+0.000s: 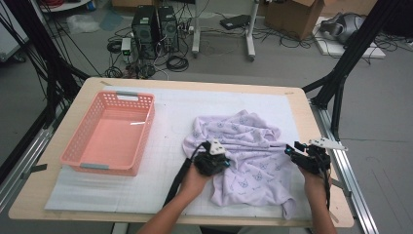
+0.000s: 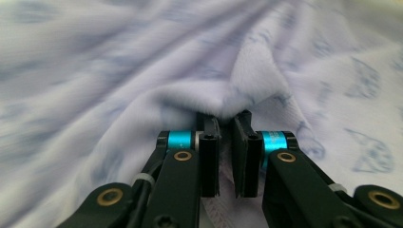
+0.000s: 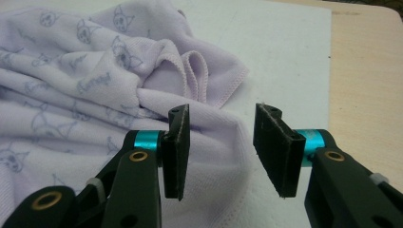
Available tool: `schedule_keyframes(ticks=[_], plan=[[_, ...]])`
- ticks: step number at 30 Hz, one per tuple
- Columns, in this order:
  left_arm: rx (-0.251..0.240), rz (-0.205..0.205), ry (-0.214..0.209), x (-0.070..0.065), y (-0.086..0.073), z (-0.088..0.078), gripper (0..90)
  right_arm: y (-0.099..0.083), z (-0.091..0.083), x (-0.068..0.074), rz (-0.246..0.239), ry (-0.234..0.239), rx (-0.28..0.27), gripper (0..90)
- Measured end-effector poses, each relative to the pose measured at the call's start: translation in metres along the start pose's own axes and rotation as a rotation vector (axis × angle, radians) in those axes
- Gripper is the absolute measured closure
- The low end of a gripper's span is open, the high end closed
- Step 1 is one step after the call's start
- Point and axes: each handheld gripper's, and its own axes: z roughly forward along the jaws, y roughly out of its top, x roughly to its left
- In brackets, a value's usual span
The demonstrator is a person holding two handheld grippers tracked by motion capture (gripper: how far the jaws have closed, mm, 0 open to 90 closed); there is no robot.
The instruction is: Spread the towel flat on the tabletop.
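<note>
While left gripper (image 2: 227, 124) jaws pinch cloth (image 1: 246, 156) fold, right gripper (image 3: 221, 118) jaws gape over cloth edge.

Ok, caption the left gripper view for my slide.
Left tool pinching a fold of the lilac printed cloth.

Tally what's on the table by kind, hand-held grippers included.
Cloth: 1
Basket: 1
Mat: 1
Hand-held grippers: 2, left and right
Total: 5
</note>
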Motion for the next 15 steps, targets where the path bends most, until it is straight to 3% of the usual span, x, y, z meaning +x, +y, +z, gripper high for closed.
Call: schedule_keyframes(ticks=[2,4,7,11,15], plan=[[-0.033,-0.040,0.075,0.021,-0.001,-0.013,83.7,0.000,0.001,0.000,0.003,0.006,0.002,55.8],[-0.072,-0.117,0.129,0.042,-0.004,-0.024,84.0,0.000,0.002,0.002,0.017,0.017,0.006,55.4],[-0.108,-0.182,0.218,0.063,-0.009,-0.036,83.9,0.000,0.005,0.006,0.010,0.033,0.021,55.2],[-0.126,-0.198,0.205,0.068,-0.014,-0.040,80.6,0.002,0.008,0.013,0.000,0.061,0.024,53.8],[-0.152,-0.187,0.133,0.063,-0.015,-0.042,52.1,0.002,0.007,0.020,0.000,0.095,0.025,52.4]])
